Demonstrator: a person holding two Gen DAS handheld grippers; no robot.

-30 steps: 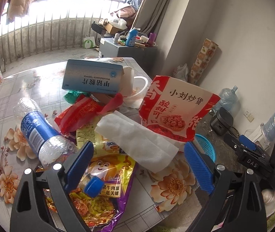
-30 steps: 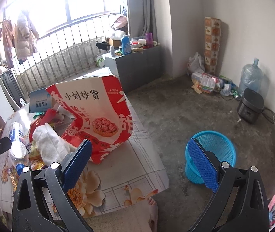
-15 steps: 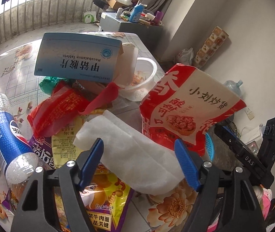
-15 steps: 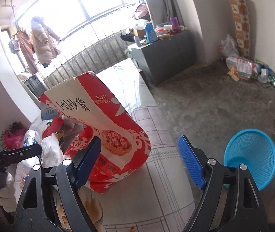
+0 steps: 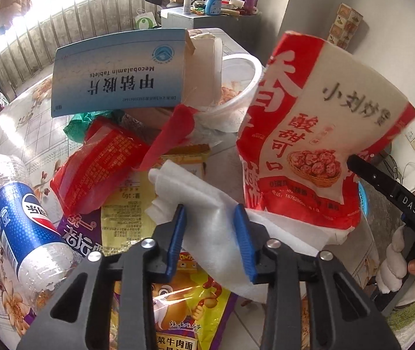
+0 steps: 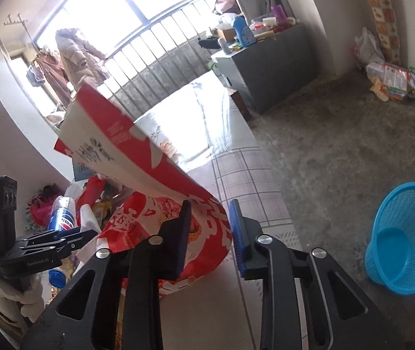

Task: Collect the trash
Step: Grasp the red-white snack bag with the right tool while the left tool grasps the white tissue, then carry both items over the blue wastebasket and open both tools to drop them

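Observation:
A heap of trash lies on the flower-patterned table (image 5: pixel 18 122). My left gripper (image 5: pixel 209 208) points down at a crumpled white tissue (image 5: pixel 201 186). Its blue pads are closing and pinch a fold of the tissue. To the right stands a large red and white snack bag (image 5: pixel 318 134). In the right wrist view the same bag (image 6: pixel 137 157) leans over. My right gripper (image 6: pixel 209 204) is closing, and its pads squeeze the bag's lower corner. A blue mesh basket (image 6: pixel 402 239) sits on the floor to the right of the table.
Around the tissue lie a Pepsi bottle (image 5: pixel 24 218), a red wrapper (image 5: pixel 99 166), yellow and purple snack packets (image 5: pixel 190 306), a blue tablet box (image 5: pixel 120 73) and a clear plastic bowl (image 5: pixel 236 87). A grey cabinet (image 6: pixel 271 67) stands behind the table.
Both grippers came down and forward, and their wide jaws closed in. The left pads now pinch the tissue. The right pads now grip the red bag, which has tipped over.

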